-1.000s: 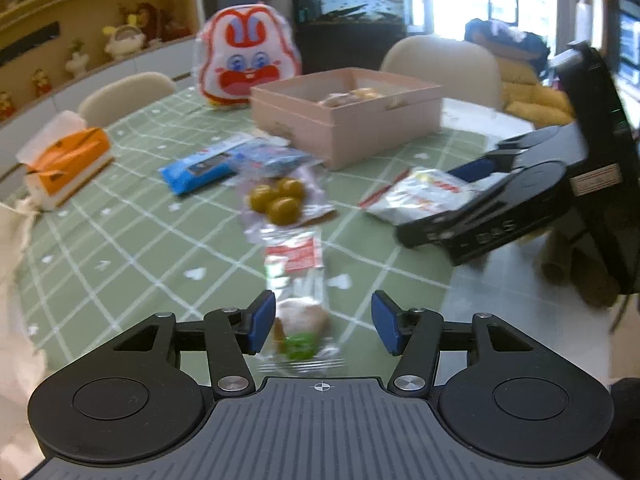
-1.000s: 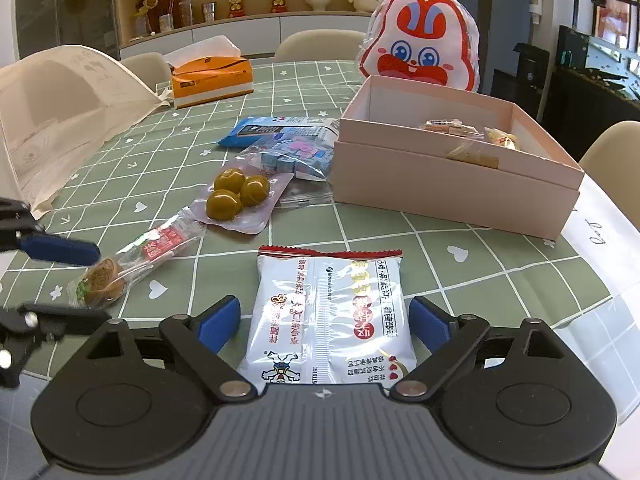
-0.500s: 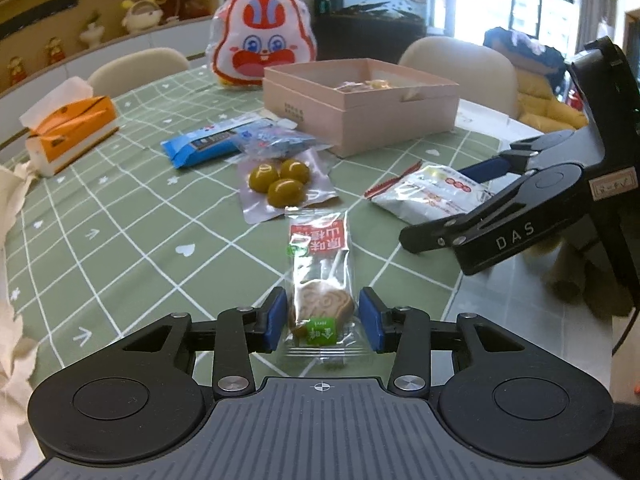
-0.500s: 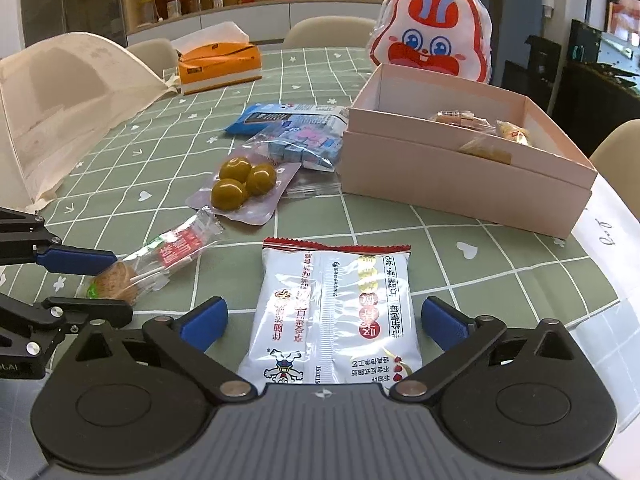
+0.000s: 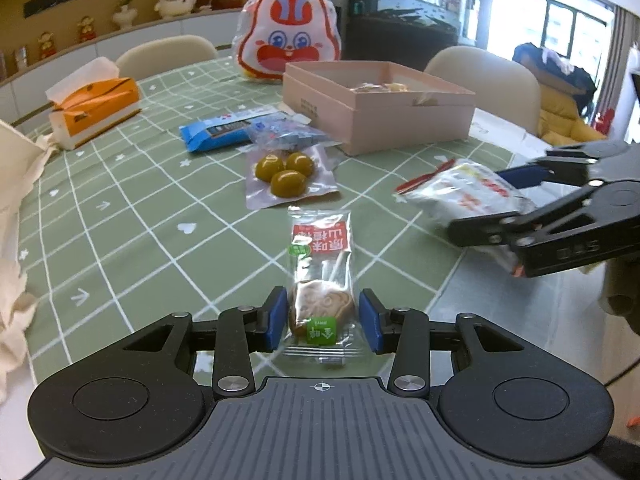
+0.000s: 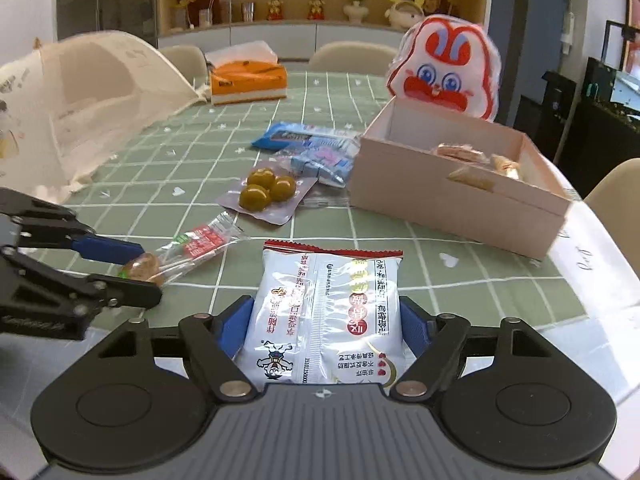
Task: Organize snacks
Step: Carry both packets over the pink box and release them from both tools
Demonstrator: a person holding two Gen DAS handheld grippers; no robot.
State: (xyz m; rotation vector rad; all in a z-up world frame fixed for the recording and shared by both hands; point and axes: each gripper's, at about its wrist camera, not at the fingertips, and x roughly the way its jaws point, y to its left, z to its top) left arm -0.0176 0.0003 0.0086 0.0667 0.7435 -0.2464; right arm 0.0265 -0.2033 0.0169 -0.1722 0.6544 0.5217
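Observation:
A clear-wrapped lollipop pack (image 5: 320, 264) with a red label lies on the green checked tablecloth (image 5: 132, 216). My left gripper (image 5: 322, 320) is closing on it, and its blue pads touch the wrapper on both sides of the brown candy. My right gripper (image 6: 324, 328) is closing too, with its pads pressed on a white snack packet (image 6: 328, 304). In the left wrist view that packet (image 5: 464, 196) hangs tilted in the right gripper (image 5: 480, 204), off the cloth. A pink open box (image 6: 452, 208) with a few snacks inside stands beyond.
A vacuum pack of green olives (image 5: 286, 178) and blue snack packets (image 5: 224, 130) lie between the grippers and the box. An orange tissue box (image 5: 94, 108), a rabbit-face bag (image 5: 288, 48) and a cream mesh cover (image 6: 80, 100) stand further off. The table edge runs close on the right.
The left jaws have narrowed onto the lollipop pack. The right jaws widened, then closed on the white packet, which has come up off the cloth.

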